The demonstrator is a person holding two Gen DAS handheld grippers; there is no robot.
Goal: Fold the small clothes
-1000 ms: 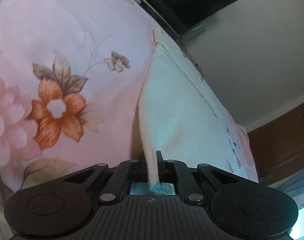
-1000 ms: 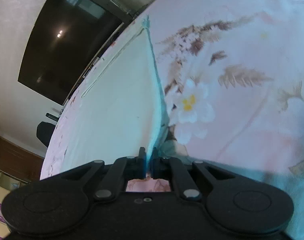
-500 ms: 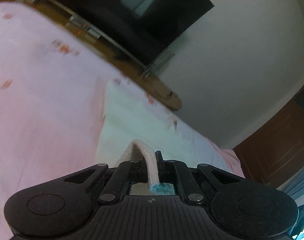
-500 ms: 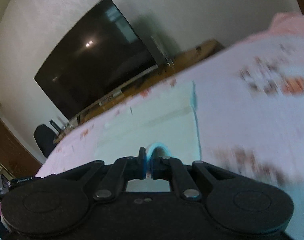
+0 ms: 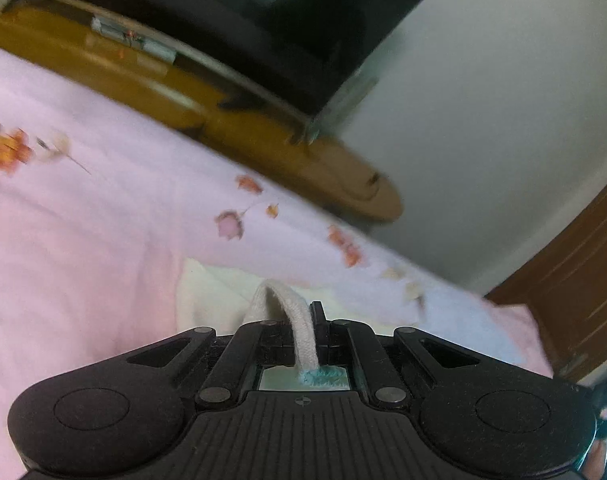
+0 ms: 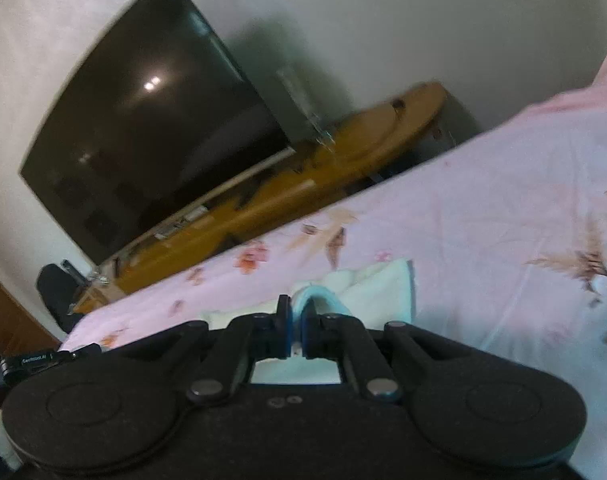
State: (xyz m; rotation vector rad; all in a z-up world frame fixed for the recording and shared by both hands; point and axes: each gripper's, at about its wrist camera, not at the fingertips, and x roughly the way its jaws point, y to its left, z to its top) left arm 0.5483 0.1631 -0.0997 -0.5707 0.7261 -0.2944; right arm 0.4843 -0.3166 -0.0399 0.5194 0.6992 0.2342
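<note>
Pinching one hem of the cream garment [image 5: 215, 300] in the closed left hand-held gripper [image 5: 309, 320], the blue-edged hem in the closed right hand-held gripper [image 6: 297, 320]; remainder lying just ahead on the pink floral bed [image 5: 83, 248], near its far edge.

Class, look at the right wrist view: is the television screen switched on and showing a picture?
No. The television is dark, showing only a small reflected light.

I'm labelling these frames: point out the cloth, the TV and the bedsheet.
cloth [image 5: 211, 296]: left wrist view, flat cream part.
TV [image 6: 143, 136]: right wrist view, middle of dark screen.
bedsheet [image 6: 483, 220]: right wrist view, bare pink area.
</note>
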